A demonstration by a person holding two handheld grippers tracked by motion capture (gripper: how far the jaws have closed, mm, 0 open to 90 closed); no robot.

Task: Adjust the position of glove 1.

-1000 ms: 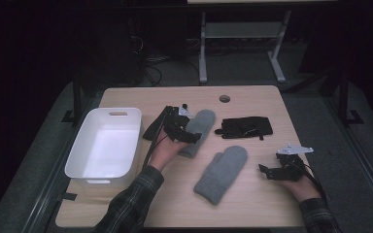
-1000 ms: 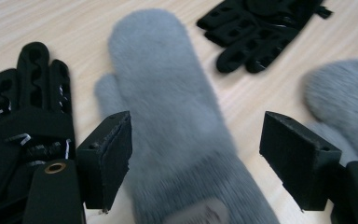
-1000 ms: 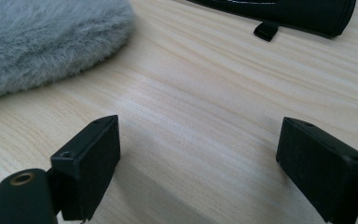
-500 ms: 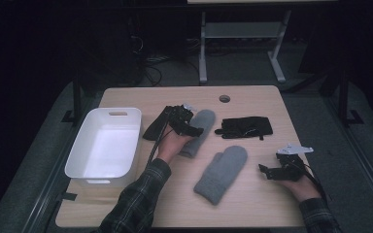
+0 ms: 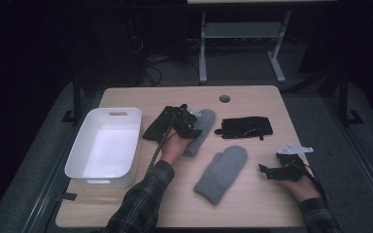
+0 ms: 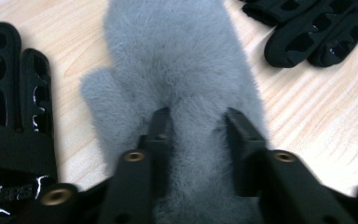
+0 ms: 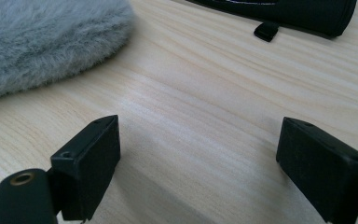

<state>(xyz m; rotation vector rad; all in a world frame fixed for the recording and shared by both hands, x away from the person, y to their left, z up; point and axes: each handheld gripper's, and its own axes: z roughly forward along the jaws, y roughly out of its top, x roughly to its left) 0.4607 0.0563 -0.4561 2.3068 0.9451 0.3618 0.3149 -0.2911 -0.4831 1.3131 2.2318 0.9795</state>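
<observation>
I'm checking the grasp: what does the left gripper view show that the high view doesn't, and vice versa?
Left gripper view: the left gripper has just been closing its fingers on a ridge of fur on the far grey mitten. High view: the white bin, the near grey mitten and the right gripper. Both: that mitten, a black glove on either side of it, the wooden table.

Bare table [image 5: 252,204] along the lower edge and upper right of the high view; white bin [image 5: 104,145] blocks the left, black gloves [image 5: 245,127] and grey mittens [image 5: 222,173] crowd the centre.
</observation>
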